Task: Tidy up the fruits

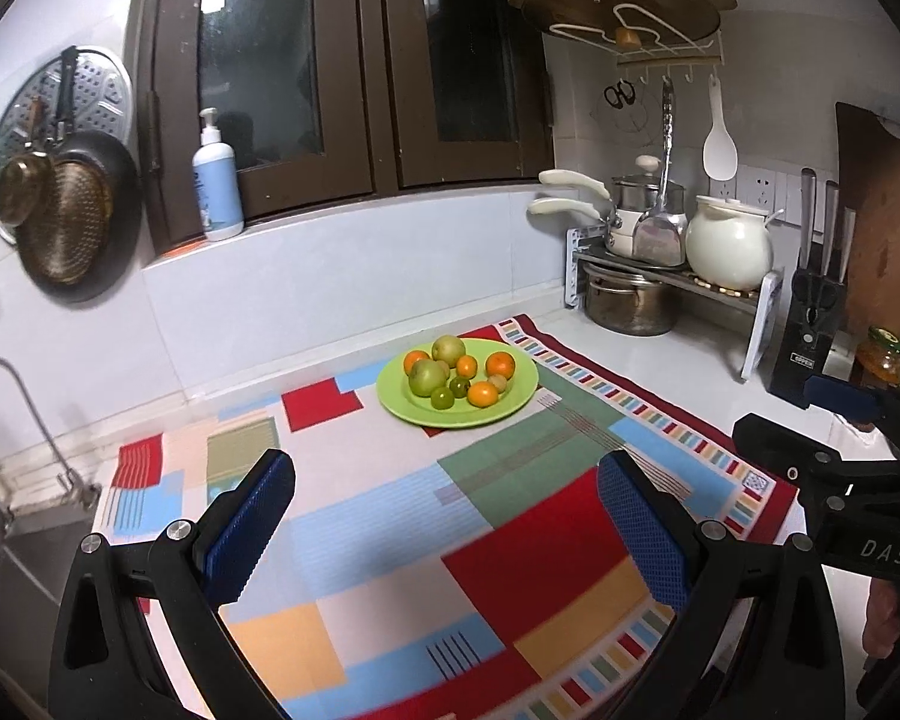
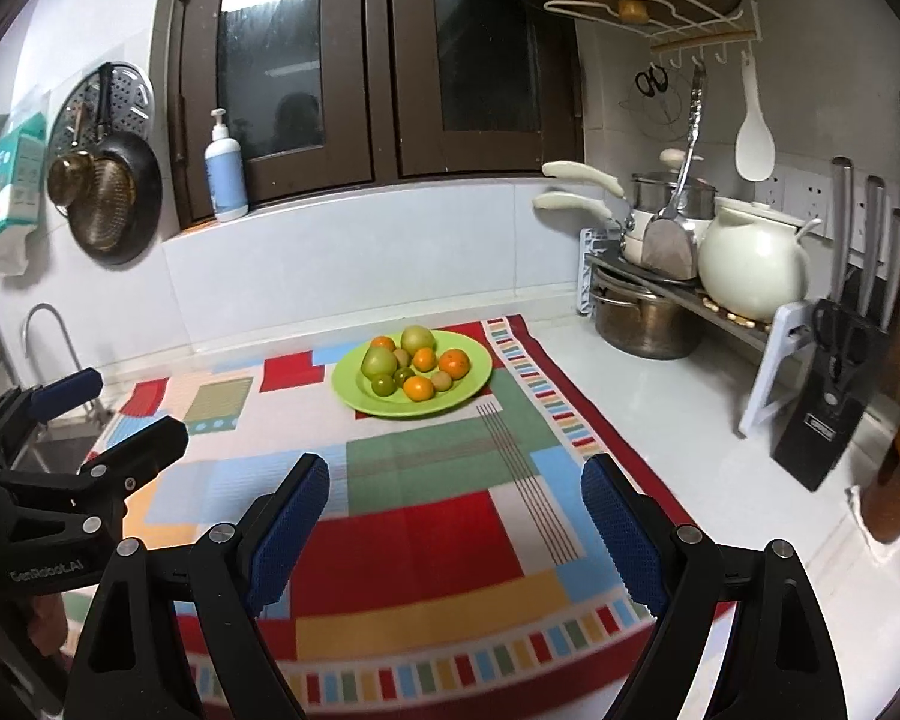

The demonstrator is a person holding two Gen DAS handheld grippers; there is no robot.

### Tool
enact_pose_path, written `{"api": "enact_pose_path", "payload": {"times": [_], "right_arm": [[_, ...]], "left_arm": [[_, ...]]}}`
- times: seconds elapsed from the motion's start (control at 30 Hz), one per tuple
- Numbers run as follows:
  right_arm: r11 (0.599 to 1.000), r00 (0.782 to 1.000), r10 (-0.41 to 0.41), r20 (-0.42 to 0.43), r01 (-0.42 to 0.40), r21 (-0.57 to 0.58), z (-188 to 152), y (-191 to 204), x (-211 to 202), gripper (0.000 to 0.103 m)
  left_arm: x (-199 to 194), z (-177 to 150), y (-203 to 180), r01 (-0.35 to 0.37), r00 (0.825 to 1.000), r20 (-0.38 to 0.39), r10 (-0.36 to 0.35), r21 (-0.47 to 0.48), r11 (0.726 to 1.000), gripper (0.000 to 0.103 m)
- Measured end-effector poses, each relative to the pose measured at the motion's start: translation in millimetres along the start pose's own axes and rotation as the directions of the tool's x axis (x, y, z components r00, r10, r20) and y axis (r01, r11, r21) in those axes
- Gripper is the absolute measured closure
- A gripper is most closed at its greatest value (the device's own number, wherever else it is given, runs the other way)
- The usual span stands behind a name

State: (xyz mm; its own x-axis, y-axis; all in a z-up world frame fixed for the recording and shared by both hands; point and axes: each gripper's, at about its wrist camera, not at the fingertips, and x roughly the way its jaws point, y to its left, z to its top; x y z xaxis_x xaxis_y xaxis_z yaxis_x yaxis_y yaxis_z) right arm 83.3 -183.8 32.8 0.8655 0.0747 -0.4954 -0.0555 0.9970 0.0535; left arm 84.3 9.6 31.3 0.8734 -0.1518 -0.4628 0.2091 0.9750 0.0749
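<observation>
A green plate (image 1: 519, 393) sits at the far end of a colourful patchwork mat (image 1: 390, 540). It holds several oranges (image 1: 500, 364), green fruits (image 1: 426, 377) and small brown fruits. The plate (image 2: 474, 381) with the oranges (image 2: 453, 363) also shows in the right wrist view. My left gripper (image 1: 447, 516) is open and empty, hovering over the mat's near half. My right gripper (image 2: 456, 531) is open and empty, beside it to the right. Each gripper shows at the edge of the other's view.
A rack (image 1: 672, 267) with pots and a white jar (image 1: 729, 243) stands at the back right, a knife block (image 1: 810, 336) beside it. A sink and tap (image 1: 12, 408) are at the left. Pans (image 1: 72, 216) hang on the left wall. A soap bottle (image 1: 217, 180) stands on the sill.
</observation>
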Motion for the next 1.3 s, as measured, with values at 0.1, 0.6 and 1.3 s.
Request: {"api": "enact_pose_path", "payload": {"times": [0.1,0.6,1.3], "right_arm": [[1.000,1.000,0.011,0.002,-0.011,-0.004,-7,-2,-15,0.016],[0.998,0.998,0.056,0.021,-0.056,-0.014,-26,-13,-63,0.016],[0.998,0.997,0.058,0.040,-0.057,-0.034,-30,-20,-80,0.016]], "left_arm": [[-18,-6,-8,-0.010,1.000,0.001,0.010,-0.004,1.000,0.000],[-70,-17,-31,-0.045,0.998,0.044,0.045,0.012,0.999,0.000],[-89,-24,-39,-0.065,0.996,0.056,0.066,-0.008,0.998,0.000]]}}
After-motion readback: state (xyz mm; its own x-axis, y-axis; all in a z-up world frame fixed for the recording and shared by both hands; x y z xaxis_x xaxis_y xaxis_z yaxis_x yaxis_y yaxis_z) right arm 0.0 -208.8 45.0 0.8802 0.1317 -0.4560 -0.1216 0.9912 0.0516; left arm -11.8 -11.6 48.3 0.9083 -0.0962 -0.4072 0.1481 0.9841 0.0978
